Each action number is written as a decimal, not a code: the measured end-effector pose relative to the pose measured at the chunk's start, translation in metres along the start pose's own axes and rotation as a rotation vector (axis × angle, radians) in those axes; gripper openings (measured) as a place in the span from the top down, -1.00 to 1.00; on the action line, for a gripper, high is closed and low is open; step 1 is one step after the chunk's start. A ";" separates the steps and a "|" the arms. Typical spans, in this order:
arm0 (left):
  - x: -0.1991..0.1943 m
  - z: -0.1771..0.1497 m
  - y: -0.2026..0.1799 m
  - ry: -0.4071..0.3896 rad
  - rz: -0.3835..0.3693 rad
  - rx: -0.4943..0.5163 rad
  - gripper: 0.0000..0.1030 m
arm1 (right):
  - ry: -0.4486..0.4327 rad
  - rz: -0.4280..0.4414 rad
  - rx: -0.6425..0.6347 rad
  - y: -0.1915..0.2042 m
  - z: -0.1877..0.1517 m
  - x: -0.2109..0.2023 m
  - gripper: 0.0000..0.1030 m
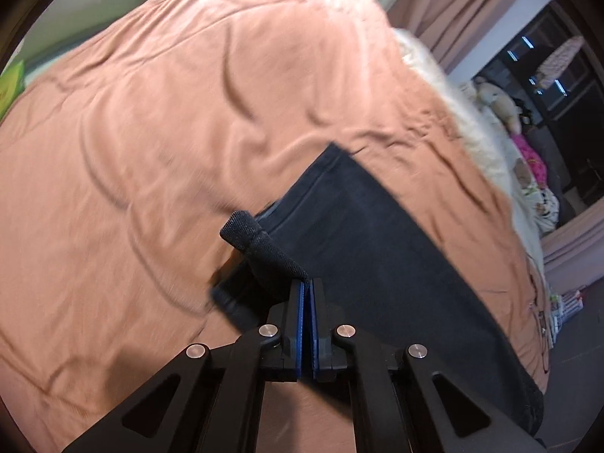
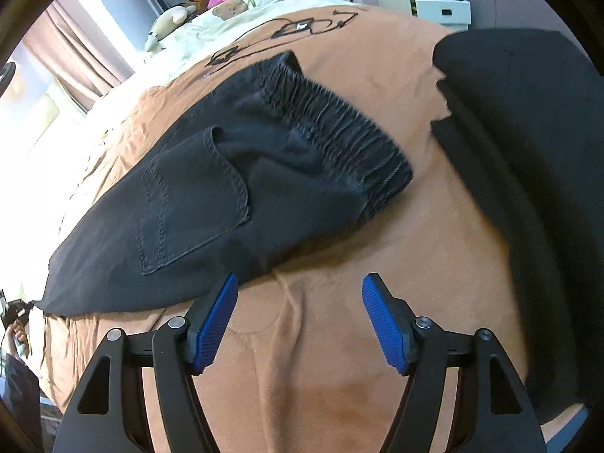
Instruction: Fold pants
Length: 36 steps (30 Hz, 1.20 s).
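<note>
Black pants (image 2: pixel 211 204) lie on the orange-brown bedspread (image 2: pixel 321 339), with the elastic waistband (image 2: pixel 339 128) at the far right and a back pocket (image 2: pixel 192 204) facing up. My right gripper (image 2: pixel 300 302) is open and empty, just in front of the pants' near edge. In the left wrist view my left gripper (image 1: pixel 308 290) is shut on the hem end of a pant leg (image 1: pixel 377 249); a rolled bit of black cloth (image 1: pixel 260 245) sticks up from the blue pads (image 1: pixel 300 309). The leg lies flat on the bedspread (image 1: pixel 151 151) beyond the fingers.
A dark bulky shape (image 2: pixel 528 188) fills the right side of the right wrist view. Soft toys and cream bedding (image 2: pixel 241 3) lie at the far end of the bed. A white drawer unit (image 2: pixel 426 3) stands beyond. Curtains (image 1: pixel 464 3) hang at the back.
</note>
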<state>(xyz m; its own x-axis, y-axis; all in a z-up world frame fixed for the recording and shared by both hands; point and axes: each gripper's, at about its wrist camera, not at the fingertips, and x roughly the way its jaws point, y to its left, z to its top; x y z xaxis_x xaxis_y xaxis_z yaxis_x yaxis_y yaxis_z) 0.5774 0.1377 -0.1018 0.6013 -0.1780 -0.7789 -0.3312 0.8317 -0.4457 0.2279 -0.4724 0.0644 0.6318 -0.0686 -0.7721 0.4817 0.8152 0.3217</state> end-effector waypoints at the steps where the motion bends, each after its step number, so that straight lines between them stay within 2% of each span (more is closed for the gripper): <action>1: -0.001 0.003 -0.001 -0.001 -0.007 0.000 0.95 | 0.000 0.004 0.004 0.003 -0.002 0.003 -0.31; 4: 0.003 0.004 0.002 0.002 -0.003 -0.010 0.95 | 0.005 0.031 0.027 0.003 -0.003 0.008 -0.31; 12: 0.024 -0.020 0.033 0.090 0.021 -0.084 0.89 | 0.016 0.099 0.108 -0.007 -0.009 0.026 -0.31; 14: 0.021 -0.025 0.039 0.096 0.007 -0.102 0.62 | 0.011 0.120 0.127 -0.012 -0.009 0.029 -0.37; 15: 0.018 -0.028 0.041 0.096 0.005 -0.108 0.52 | 0.007 0.131 0.134 -0.014 -0.009 0.030 -0.51; 16: 0.016 -0.030 0.044 0.093 0.005 -0.114 0.34 | 0.001 0.142 0.145 -0.016 -0.009 0.030 -0.55; 17: 0.014 -0.033 0.045 0.088 0.003 -0.121 0.30 | -0.013 0.157 0.160 -0.019 -0.009 0.030 -0.57; 20: 0.006 -0.043 0.054 0.082 -0.023 -0.144 0.30 | -0.029 0.184 0.188 -0.025 -0.010 0.032 -0.58; 25: -0.003 -0.054 0.068 0.089 0.006 -0.170 0.30 | -0.045 0.185 0.215 -0.031 -0.020 0.035 -0.58; 29: 0.006 -0.049 0.070 0.113 0.068 -0.153 0.40 | -0.053 0.186 0.223 -0.029 -0.028 0.036 -0.58; 33: 0.017 -0.039 0.063 0.104 0.068 -0.158 0.40 | -0.059 0.191 0.233 -0.030 -0.031 0.035 -0.58; 36: 0.022 -0.029 0.057 0.080 0.039 -0.162 0.40 | -0.065 0.192 0.237 -0.029 -0.031 0.033 -0.58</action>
<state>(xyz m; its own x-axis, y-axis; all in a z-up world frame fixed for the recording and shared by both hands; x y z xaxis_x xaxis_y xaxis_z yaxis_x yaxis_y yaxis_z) 0.5505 0.1654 -0.1571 0.5280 -0.1941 -0.8268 -0.4699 0.7442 -0.4748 0.2161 -0.4803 0.0122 0.7586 0.0311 -0.6509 0.4731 0.6606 0.5829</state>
